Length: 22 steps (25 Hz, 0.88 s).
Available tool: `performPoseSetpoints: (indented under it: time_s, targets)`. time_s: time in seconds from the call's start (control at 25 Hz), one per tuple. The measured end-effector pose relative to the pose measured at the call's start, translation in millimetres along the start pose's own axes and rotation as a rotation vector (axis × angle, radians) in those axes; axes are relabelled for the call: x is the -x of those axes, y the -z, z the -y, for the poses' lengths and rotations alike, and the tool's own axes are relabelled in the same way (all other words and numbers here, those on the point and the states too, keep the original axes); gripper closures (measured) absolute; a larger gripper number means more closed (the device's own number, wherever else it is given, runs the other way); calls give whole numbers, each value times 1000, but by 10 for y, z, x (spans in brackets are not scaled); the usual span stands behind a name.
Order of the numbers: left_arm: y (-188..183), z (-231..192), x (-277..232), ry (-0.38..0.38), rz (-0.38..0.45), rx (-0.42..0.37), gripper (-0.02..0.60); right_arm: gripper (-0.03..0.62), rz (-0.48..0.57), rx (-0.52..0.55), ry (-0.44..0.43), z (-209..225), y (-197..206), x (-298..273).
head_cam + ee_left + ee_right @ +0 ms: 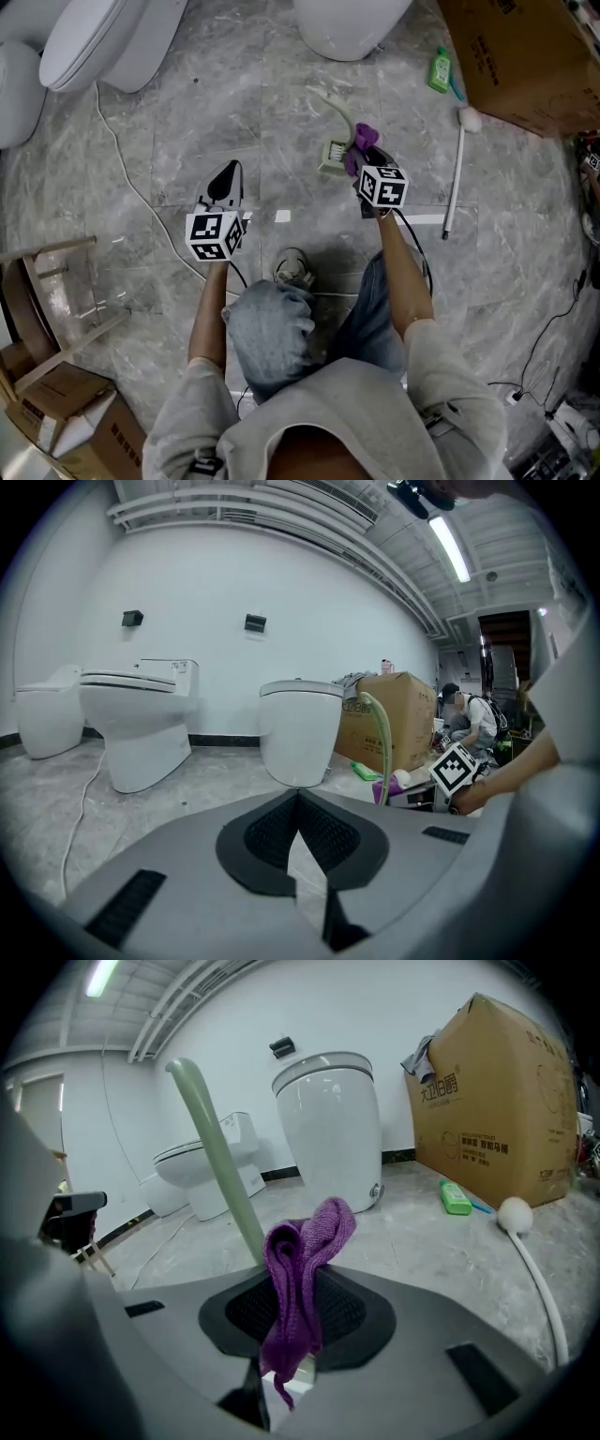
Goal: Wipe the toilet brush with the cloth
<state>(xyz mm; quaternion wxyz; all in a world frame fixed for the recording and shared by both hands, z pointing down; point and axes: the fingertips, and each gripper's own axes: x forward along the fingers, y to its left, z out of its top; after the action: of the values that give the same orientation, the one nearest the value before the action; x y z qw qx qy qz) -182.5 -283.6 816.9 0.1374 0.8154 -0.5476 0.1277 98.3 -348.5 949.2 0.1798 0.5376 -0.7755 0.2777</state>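
Observation:
The toilet brush point(335, 150) lies on the floor, its pale green curved handle point(343, 114) pointing away from me. My right gripper point(367, 161) is shut on a purple cloth point(362, 141) just right of the brush head. In the right gripper view the cloth point(302, 1269) hangs folded from the jaws, and the green handle point(217, 1171) rises right behind it. My left gripper point(228, 172) hovers over bare floor to the brush's left, shut with nothing in it. Its tips point(298, 799) meet in the left gripper view, where the handle point(381, 747) shows at the right.
Toilets stand at the far left point(103, 37) and far middle point(349, 23). A cardboard box point(520, 56), a green bottle point(440, 71) and a white ball-ended stick point(456, 178) lie to the right. A white cable point(127, 178) and a wooden frame point(56, 291) are at the left.

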Motion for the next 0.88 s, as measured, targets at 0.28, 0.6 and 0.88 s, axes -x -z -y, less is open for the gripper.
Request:
performPoseSetpoints:
  time_s: [0.28, 0.6, 0.88]
  targets:
    - [-34, 79, 19, 11, 12, 0, 563, 487, 1, 29, 6, 4, 18, 92]
    - [-126, 198, 43, 27, 38, -11, 563, 487, 192, 141, 5, -39, -671, 619]
    - [-167, 310, -20, 54, 16, -18, 565, 486, 319, 188, 12, -143, -1119, 1042]
